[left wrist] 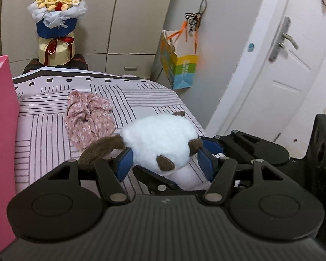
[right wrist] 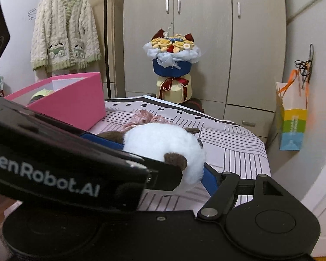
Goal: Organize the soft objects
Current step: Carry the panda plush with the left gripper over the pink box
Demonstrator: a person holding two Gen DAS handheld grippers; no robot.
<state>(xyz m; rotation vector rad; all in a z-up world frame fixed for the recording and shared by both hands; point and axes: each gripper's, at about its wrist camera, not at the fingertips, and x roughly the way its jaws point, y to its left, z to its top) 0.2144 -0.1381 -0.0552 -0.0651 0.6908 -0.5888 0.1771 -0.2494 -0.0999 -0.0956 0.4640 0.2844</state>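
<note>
Right at the bottom of both frames sits the white plush toy (left wrist: 158,141), near the striped bed (left wrist: 54,130) corner. Left gripper (left wrist: 165,161) has its blue pads spread either side of the plush. Right gripper (right wrist: 163,165) flanks it too, but the left one blocks its near finger, so can't tell if it's gripping. Behind lies a pink floral cloth (left wrist: 89,117). Only the right view shows inside the pink box (right wrist: 71,100), upper left, plus a hanging cardigan (right wrist: 65,28). Farthest back: bouquet (right wrist: 172,65).
</note>
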